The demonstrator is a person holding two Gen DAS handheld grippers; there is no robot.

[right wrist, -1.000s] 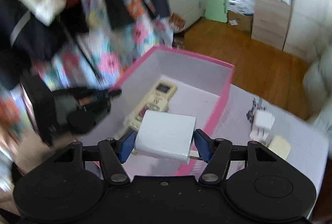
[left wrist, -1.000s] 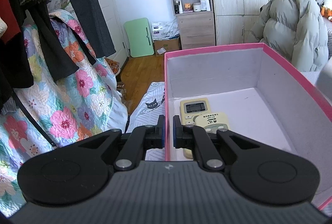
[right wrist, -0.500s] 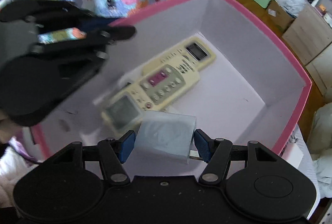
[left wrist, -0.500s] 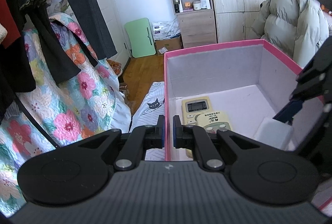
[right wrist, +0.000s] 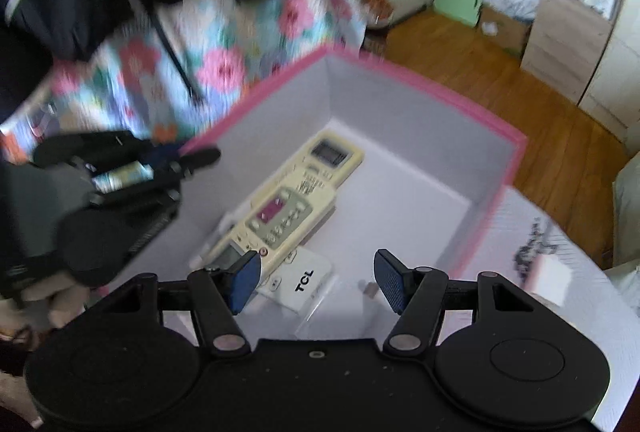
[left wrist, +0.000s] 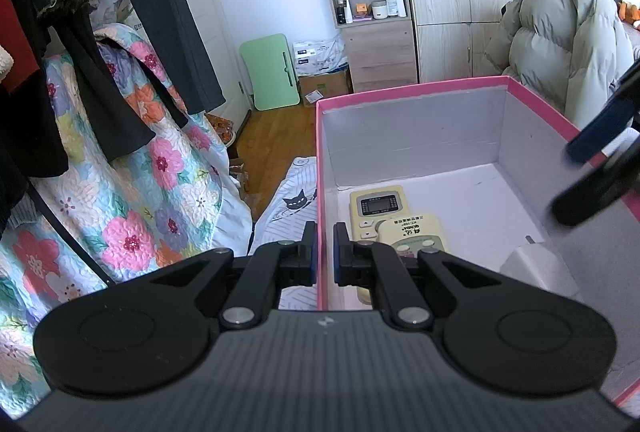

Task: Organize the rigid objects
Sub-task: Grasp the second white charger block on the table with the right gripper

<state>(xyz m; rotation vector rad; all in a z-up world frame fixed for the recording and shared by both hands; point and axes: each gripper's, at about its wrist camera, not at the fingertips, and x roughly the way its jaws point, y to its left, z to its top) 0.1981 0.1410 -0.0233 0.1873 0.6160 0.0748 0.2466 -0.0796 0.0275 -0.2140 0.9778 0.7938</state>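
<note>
In the left wrist view, the left tool [left wrist: 325,248] pinches the near wall of a pink-rimmed, white-lined cardboard box [left wrist: 412,92] holding cream remote controls [left wrist: 394,216] and a white charger block [left wrist: 536,268]; in the right wrist view, the right tool [right wrist: 318,282] hangs spread and empty above a white TCL remote [right wrist: 304,282] inside.

Right tool [right wrist: 316,282] opened, lifted; white adapter [left wrist: 534,266] dropped in box [left wrist: 408,94]

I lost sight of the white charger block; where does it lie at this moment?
In the left wrist view the white charger block lies on the floor of the pink box, at its right wall, right of the cream remotes.
</note>
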